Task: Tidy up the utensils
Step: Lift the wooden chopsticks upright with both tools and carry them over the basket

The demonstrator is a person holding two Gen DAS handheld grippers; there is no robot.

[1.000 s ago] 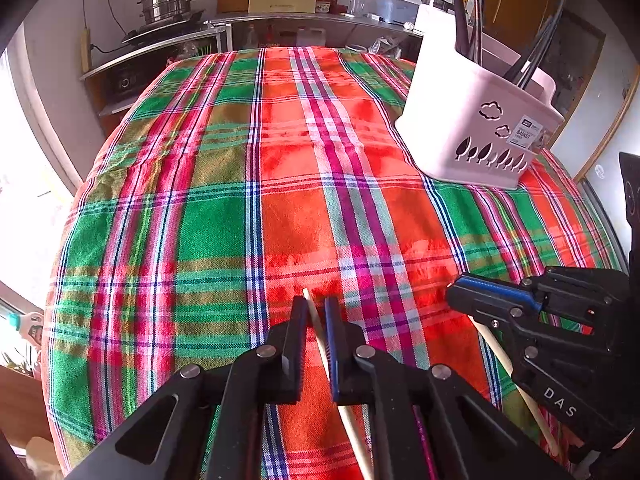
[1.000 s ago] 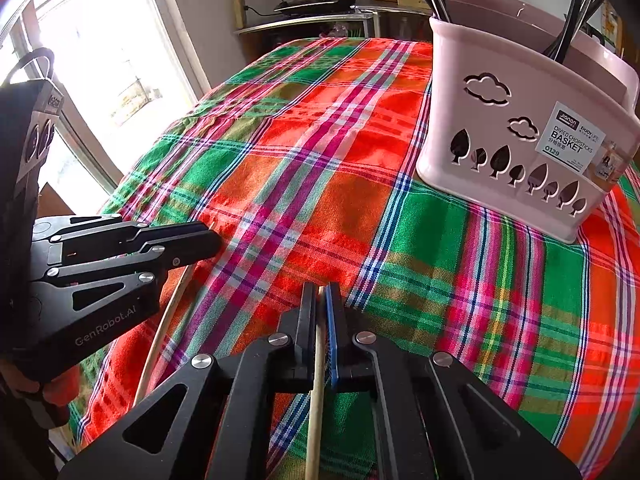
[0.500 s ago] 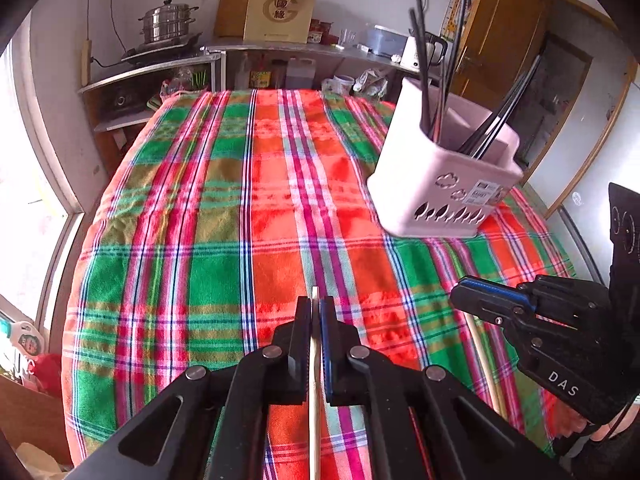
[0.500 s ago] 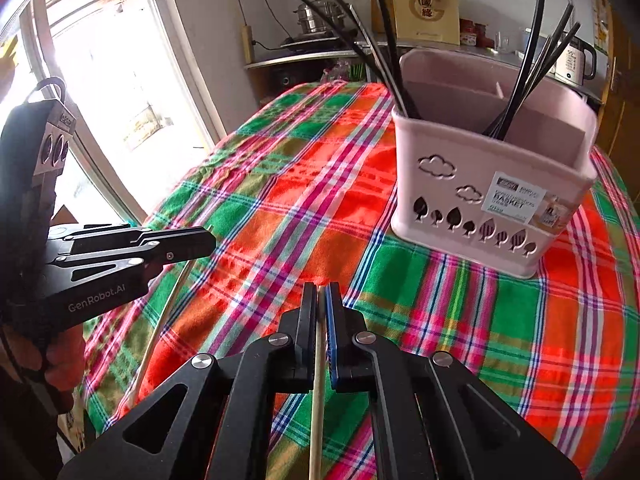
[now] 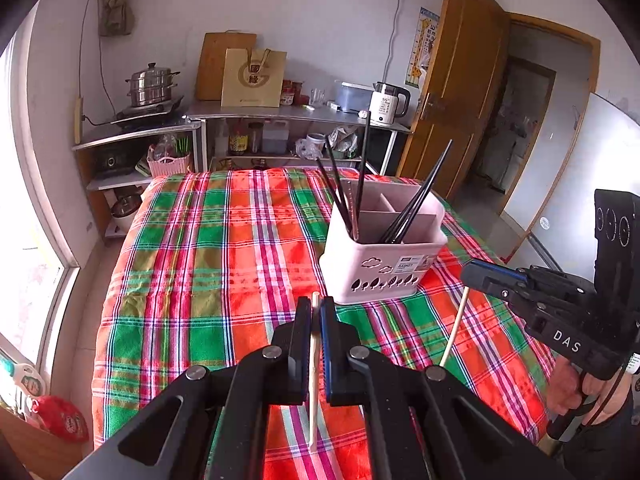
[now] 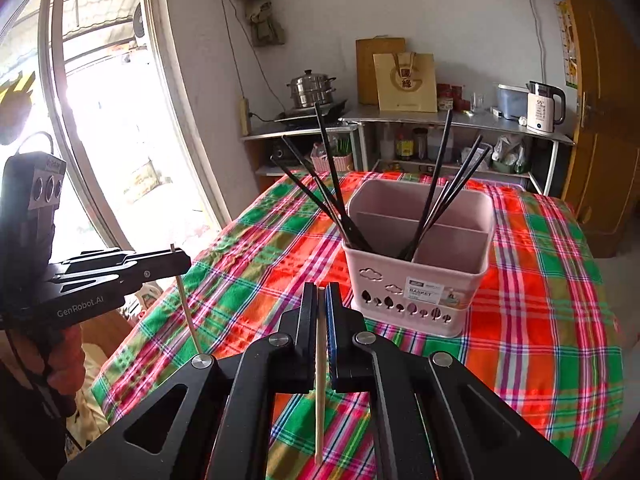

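Two hand-held grippers hover above a table with a plaid cloth (image 5: 192,280), each clamped on one pale wooden chopstick. The left gripper (image 5: 315,308) pinches the left chopstick (image 5: 314,380) close to its upper tip; the stick hangs nearly straight down, and its lower end is hard to separate from the gripper body. The right gripper (image 6: 321,296) grips the right chopstick (image 6: 320,380) the same way, long axis near vertical, its upper tip just showing above the jaws. Both sticks are held in front of the pink basket (image 6: 416,280), near its front wall. Black chopsticks (image 6: 332,184) lean out of the basket's compartments; their lower ends are hidden inside.
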